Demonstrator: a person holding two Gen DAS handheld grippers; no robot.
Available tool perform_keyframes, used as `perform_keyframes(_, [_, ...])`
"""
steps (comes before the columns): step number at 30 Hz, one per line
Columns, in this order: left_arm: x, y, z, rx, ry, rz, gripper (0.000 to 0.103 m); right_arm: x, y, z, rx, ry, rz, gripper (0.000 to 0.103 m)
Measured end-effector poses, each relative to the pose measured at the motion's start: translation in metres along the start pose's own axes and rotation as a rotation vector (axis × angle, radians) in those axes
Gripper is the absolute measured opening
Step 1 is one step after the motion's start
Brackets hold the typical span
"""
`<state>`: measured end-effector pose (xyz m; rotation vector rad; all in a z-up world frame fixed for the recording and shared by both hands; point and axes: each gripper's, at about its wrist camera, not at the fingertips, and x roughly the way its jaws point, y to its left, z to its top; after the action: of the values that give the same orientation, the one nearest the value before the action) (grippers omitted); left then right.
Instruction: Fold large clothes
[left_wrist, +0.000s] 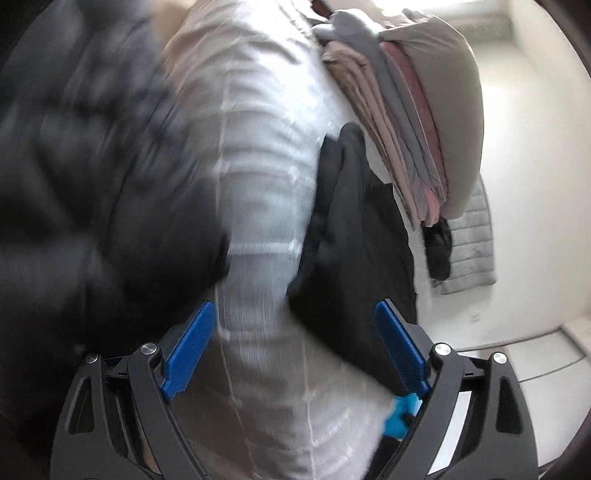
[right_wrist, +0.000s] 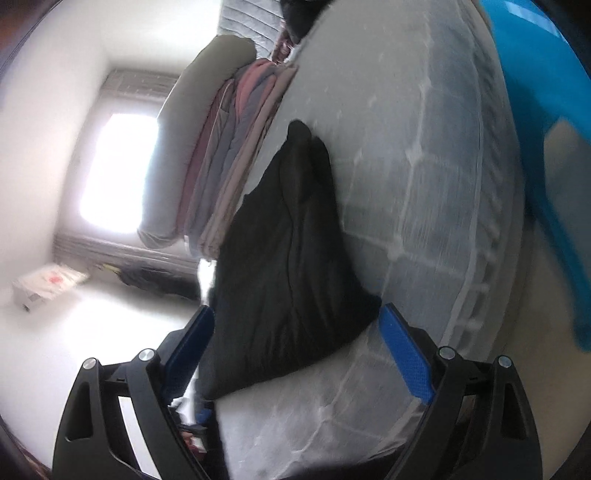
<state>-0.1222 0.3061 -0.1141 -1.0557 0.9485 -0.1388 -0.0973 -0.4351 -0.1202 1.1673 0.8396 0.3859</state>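
1. On the far left of my left wrist view, a dark puffy garment (left_wrist: 92, 192) fills the frame, too blurred by motion for me to name it more exactly.
2. Beside it runs the white quilted mattress (left_wrist: 258, 166), which passes down between the blue pads of my left hand-held gripper (left_wrist: 295, 314); its jaws stand wide apart and grip nothing.
3. A black folded garment (left_wrist: 354, 236) lies on the mattress just right of centre, its near corner close to the right pad.
4. Beyond it sits a stack of folded clothes (left_wrist: 406, 122) in pink, mauve and grey, with a grey pillow (left_wrist: 443, 99) resting against it.
5. A grey quilted jacket (left_wrist: 472, 243) hangs over the mattress edge at the far right.
6. In my right wrist view, a bright window (right_wrist: 118, 173) and a white box (right_wrist: 48, 284) on the floor take the left side.
7. The same stack of folded clothes (right_wrist: 236, 147) comes next, then the black folded garment (right_wrist: 291, 266) on the mattress (right_wrist: 424, 184).
8. My right hand-held gripper (right_wrist: 295, 314) is open, the garment's near edge lying between its pads, not clamped.
9. A blue plastic object (right_wrist: 546, 129) curves down the right edge; I cannot tell what it is.
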Motion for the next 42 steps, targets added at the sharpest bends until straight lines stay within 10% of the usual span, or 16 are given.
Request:
perform_keyframes(23, [0.077, -0.042, 0.004, -0.078, -0.019, -0.035, 0.085, 0.021, -0.009, -0.018, 0.121, 0.1, 0.167, 0.087])
perform_keyframes(29, [0.079, -0.041, 0.005, -0.047, -0.027, 0.032, 0.049, 0.035, -0.015, -0.009, 0.158, 0.097, 0.202, 0.087])
perform_keyframes(38, [0.081, -0.039, 0.008, -0.016, -0.033, 0.015, 0.04, 0.054, -0.015, 0.01, 0.147, 0.038, 0.149, 0.086])
perform_keyframes(39, [0.081, -0.038, 0.008, -0.017, -0.032, 0.014, 0.04, 0.056, -0.011, 0.013, 0.126, 0.035, 0.12, 0.083])
perform_keyframes(41, [0.08, -0.038, 0.008, -0.016, -0.032, 0.014, 0.04, 0.061, -0.009, 0.016, 0.092, 0.042, 0.019, 0.037])
perform_keyframes(42, [0.08, -0.037, 0.008, -0.016, -0.031, 0.014, 0.04, 0.063, -0.012, 0.016, 0.1, 0.049, 0.025, 0.037])
